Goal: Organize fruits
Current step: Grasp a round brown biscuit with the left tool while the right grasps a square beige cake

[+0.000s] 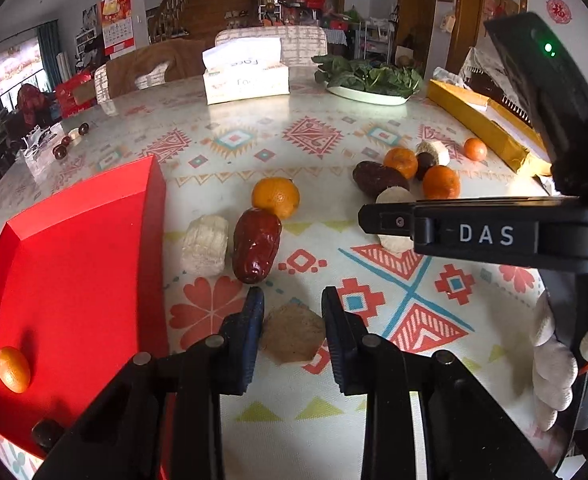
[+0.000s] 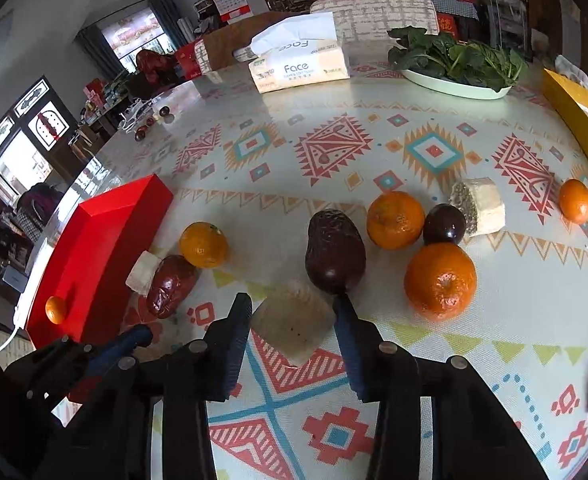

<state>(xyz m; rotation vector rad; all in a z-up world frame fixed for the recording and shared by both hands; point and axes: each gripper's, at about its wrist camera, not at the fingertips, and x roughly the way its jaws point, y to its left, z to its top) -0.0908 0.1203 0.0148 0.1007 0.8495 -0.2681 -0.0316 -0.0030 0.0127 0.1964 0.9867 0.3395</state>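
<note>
The bench (image 1: 254, 128), covered in a patterned cloth, carries everything described; the red tray (image 1: 74, 264) at its left edge serves as landmark. One small orange (image 1: 12, 369) lies inside the tray near its close corner.

Far beyond the tray stand a tissue pack (image 1: 246, 76) and a plate of leafy greens (image 1: 367, 80); a yellow box (image 1: 481, 124) lies along the bench's right side, well apart from the tray.

Just right of the tray lie a pale cut piece (image 1: 205, 245), a red date (image 1: 256, 245) beside it, and an orange (image 1: 276, 197) behind the date. Farther right sits a cluster: a dark date (image 2: 335, 257), two oranges (image 2: 439, 280), a dark round fruit (image 2: 443, 224) and a cut cob-like piece (image 2: 478, 206), with a lone small orange (image 2: 575, 201) beyond.

The left hand-held gripper (image 1: 292, 316), close to the tray's right wall, has its fingers pressed on both sides of a tan cut piece (image 1: 292, 332). The right hand-held gripper (image 2: 292, 316), farther from the tray, grips a pale cut piece (image 2: 294, 320) just before the dark date. A gloved hand (image 1: 553, 364) carries it.
</note>
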